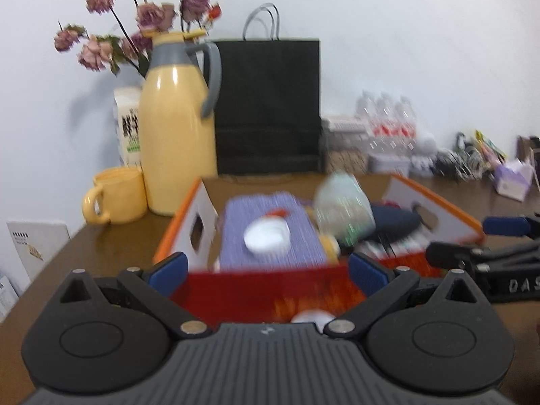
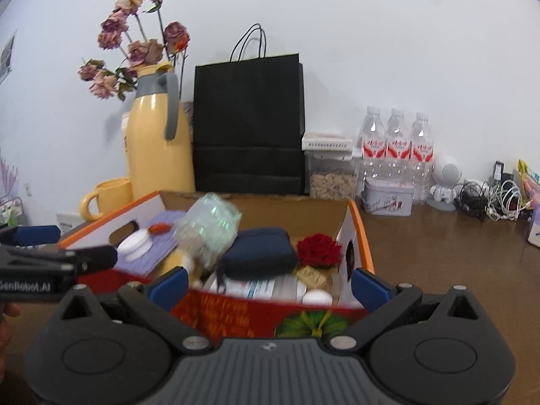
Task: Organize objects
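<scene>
Two claws point(image 2: 268, 285), three bottles point(image 2: 395, 155)

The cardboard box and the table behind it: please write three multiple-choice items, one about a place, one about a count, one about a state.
1. Where does the yellow mug stand?
A. inside the box
B. left of the yellow jug
C. on the black bag

2. How many water bottles stand by the wall?
A. one
B. three
C. five

3. How is the right gripper?
A. open, holding nothing
B. shut on the red rose
C. shut on the mug

Answers: 1 B, the mug stands beside the yellow jug; 2 B, three caps show; 3 A, its blue pads stand wide apart.
</scene>
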{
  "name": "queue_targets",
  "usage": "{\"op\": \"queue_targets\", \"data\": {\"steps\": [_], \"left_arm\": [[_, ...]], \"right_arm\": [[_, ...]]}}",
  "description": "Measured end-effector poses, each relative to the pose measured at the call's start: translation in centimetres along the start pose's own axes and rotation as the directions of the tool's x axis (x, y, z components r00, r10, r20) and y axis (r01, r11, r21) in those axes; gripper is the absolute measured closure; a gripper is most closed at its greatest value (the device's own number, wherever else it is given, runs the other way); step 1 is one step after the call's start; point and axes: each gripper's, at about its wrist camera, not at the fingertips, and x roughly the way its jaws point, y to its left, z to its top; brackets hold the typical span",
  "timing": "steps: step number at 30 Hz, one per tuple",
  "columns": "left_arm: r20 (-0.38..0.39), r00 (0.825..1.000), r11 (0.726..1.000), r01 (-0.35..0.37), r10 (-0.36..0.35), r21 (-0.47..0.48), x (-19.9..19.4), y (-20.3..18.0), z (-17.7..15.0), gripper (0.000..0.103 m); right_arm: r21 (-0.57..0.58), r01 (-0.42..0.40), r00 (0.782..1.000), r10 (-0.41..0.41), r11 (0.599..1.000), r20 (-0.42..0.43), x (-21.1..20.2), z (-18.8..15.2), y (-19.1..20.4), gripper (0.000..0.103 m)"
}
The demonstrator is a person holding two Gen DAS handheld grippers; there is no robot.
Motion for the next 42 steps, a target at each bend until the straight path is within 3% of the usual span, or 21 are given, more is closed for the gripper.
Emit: {"op": "queue_targets", "data": {"steps": [9,17,20,22,30,42], "left_arm": [[-0.175,0.984,0.998,0.046,-0.04,0.03,-0.3,-0.9,-3.3,0.0],[-0.216,0.975,0.998,0.051,-0.045,0.024,0.4,-1.1,-3.7,0.0],[-0.226,0.973,0.998,0.058,-0.051,0.024,0.6,-1.3,-3.7,0.015],[-0.238,0.969,0.997,0.068,-0.059,0.029,0.8,-1.6,-3.8,0.032],[-0.236,0.968,0.994,0.096,-0.082,0.046,0.5,-2.3,-4.0,0.075],[-0.2,0.977,0.996,0.083,-0.077,0.02,-0.1,-1.5,-3.7,0.074]], "right_arm": [[-0.005,0.0,0.998,0.0,1.0,-0.058,-2.2,-2.6,0.4,0.0],[0.0,0.018,0.996,-0.018,1.0,-0.091,-2.0,-3.3,0.4,0.0],[0.0,0.021,0.995,-0.02,1.0,-0.101,-1.8,-3.4,0.3,0.0],[0.002,0.019,0.994,-0.018,1.0,-0.103,-1.8,-3.4,0.3,0.0],[0.007,0.008,0.995,-0.007,1.0,-0.102,-1.8,-3.3,0.3,0.0],[0.0,0.015,0.992,-0.014,1.0,-0.123,-1.4,-3.6,0.3,0.0]]}}
